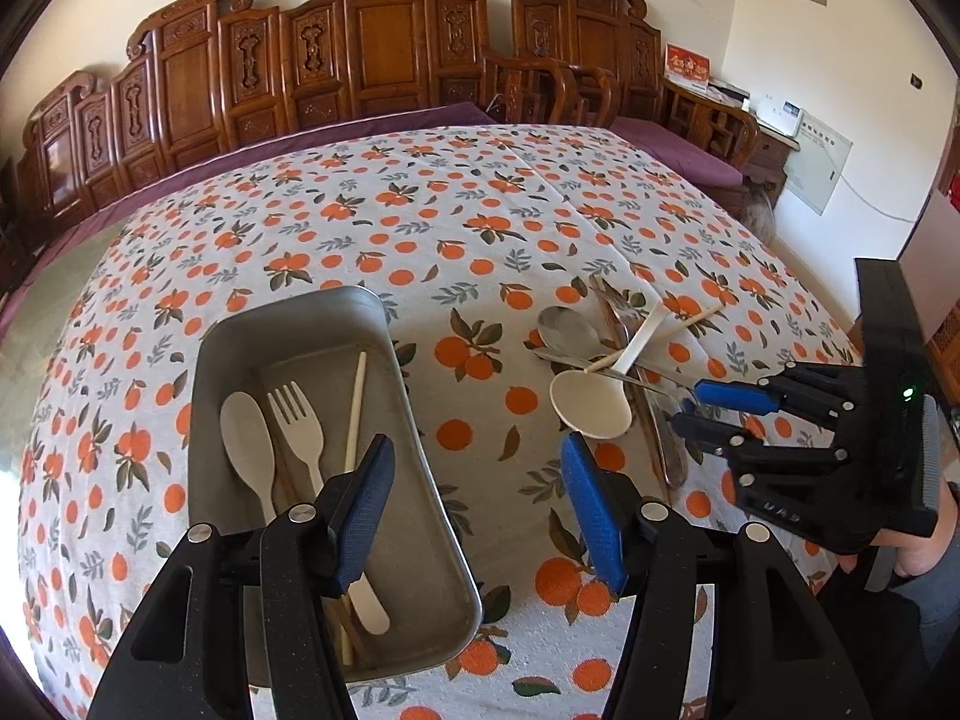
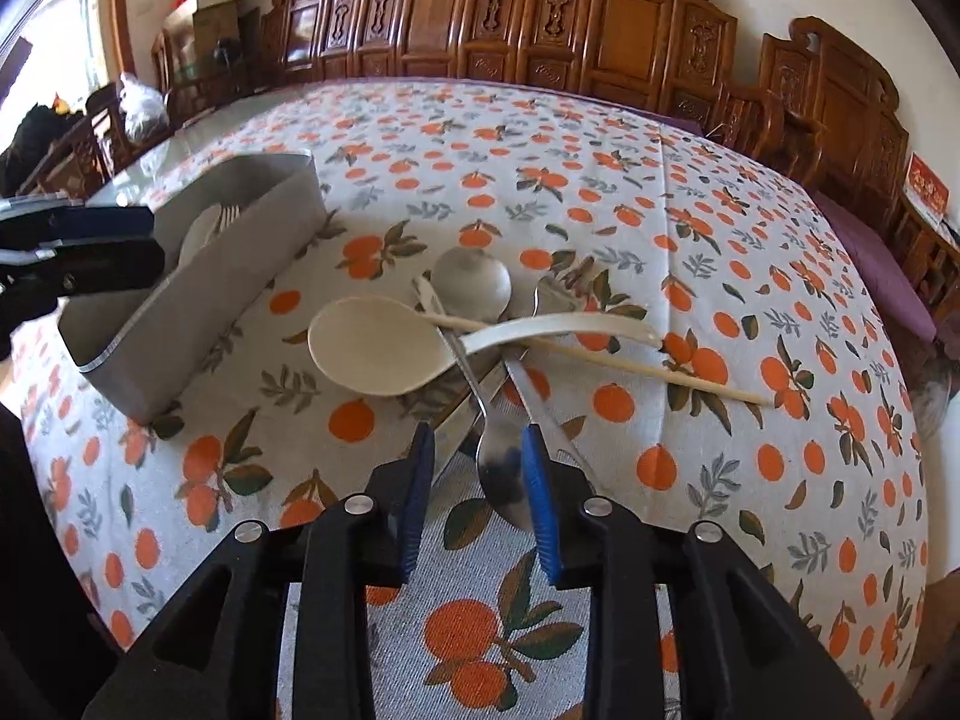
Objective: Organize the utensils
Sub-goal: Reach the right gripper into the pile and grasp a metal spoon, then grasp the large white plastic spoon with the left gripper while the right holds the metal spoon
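Utensils lie in two groups on a table covered by a cloth [image 1: 480, 222] printed with oranges. A metal tray [image 1: 414, 420] sits on the left side of the cloth, and in it lie a cream spoon [image 1: 246, 438], a cream fork [image 1: 300, 426] and a chopstick [image 1: 357, 408], side by side along the tray's length. To the right of the tray, apart from it, is a loose heap: a large cream spoon [image 2: 384, 348] lies on top with its handle running right, a second chopstick [image 2: 630, 363] passes under that handle, a metal spoon [image 2: 471, 282] with its bowl facing up lies at the far side, and another metal spoon [image 2: 504, 474] points its bowl toward the near edge. A flat metal handle [image 2: 540, 408] lies beside this near spoon; what kind of utensil it belongs to cannot be told.

The left gripper [image 1: 474, 504] hangs above the near right wall of the tray, its jaws moderately wide and empty, one finger over the tray and the other over bare cloth. The right gripper [image 2: 480, 498] is tilted down at the near end of the heap. Its jaws stand partly apart with the bowl of the near metal spoon showing between the blue pads [image 2: 540, 498]; the pads do not press on it. A carved wooden bench [image 1: 372, 48] lines the wall behind the table.
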A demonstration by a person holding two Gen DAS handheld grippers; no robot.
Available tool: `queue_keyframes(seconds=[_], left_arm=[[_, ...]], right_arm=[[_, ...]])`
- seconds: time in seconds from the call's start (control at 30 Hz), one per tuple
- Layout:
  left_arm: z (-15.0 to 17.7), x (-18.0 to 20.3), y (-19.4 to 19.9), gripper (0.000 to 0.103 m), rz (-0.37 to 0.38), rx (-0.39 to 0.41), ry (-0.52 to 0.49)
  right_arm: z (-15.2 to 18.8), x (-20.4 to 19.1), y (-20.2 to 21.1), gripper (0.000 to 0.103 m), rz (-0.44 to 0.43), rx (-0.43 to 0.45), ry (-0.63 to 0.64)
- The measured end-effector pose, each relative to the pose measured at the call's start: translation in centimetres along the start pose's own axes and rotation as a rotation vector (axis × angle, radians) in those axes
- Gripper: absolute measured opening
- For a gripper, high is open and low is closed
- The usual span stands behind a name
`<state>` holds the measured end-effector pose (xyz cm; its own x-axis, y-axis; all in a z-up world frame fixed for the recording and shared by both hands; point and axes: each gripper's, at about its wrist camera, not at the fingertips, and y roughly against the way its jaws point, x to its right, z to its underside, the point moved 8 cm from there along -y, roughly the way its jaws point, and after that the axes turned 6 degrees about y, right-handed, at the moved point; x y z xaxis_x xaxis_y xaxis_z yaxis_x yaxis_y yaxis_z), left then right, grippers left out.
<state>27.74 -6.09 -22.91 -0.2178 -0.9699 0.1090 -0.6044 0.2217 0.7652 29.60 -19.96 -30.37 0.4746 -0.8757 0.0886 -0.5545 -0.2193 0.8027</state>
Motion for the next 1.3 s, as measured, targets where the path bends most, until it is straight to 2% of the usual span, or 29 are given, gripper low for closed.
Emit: queue_keyframes(seconds=[0.13,0.3,0.33,0.4,0.47,0.67,0.93,1.17,1.3], left_arm=[[0.1,0.2,0.1,0.055,0.003,0.002,-0.004],[0.2,0.5,0.0,0.055,0.004,0.002,-0.011],[0.2,0.6,0.0,0.055,0.004,0.002,-0.012],[0.3,0.7,0.1,0.055,0.005,0.003,-0.014],[0.3,0.9,0.1,0.055,0.004,0.006,-0.016],[0.3,1.3,0.1,0.055,0.001,0.011,-0.019],[0.1,2.3,0.1,0.055,-0.024,0.018,-0.032],[-0.6,3.6,-0.6,0.055,-0.047,-0.002,-0.067],[-1.6,4.4,-2.2,0.055,-0.06,-0.029,-0.08]], right_arm=[[0.2,0.2,-0.8,0.036,0.046,-0.019,0.028],[0.2,0.7,-0.9,0.035,0.049,-0.021,0.015],[0.2,0.8,-0.9,0.025,0.048,-0.024,0.009],[0.3,1.2,-1.0,0.017,0.057,-0.037,0.002],[0.2,1.6,-0.7,0.004,0.058,-0.027,-0.009],[-0.1,2.2,0.0,0.002,0.044,-0.002,-0.025],[-1.2,2.9,1.7,0.002,-0.017,0.062,-0.062],[-1.9,5.6,3.6,0.002,-0.03,0.135,-0.151],[-2.0,7.5,3.7,0.002,-0.026,0.148,-0.199]])
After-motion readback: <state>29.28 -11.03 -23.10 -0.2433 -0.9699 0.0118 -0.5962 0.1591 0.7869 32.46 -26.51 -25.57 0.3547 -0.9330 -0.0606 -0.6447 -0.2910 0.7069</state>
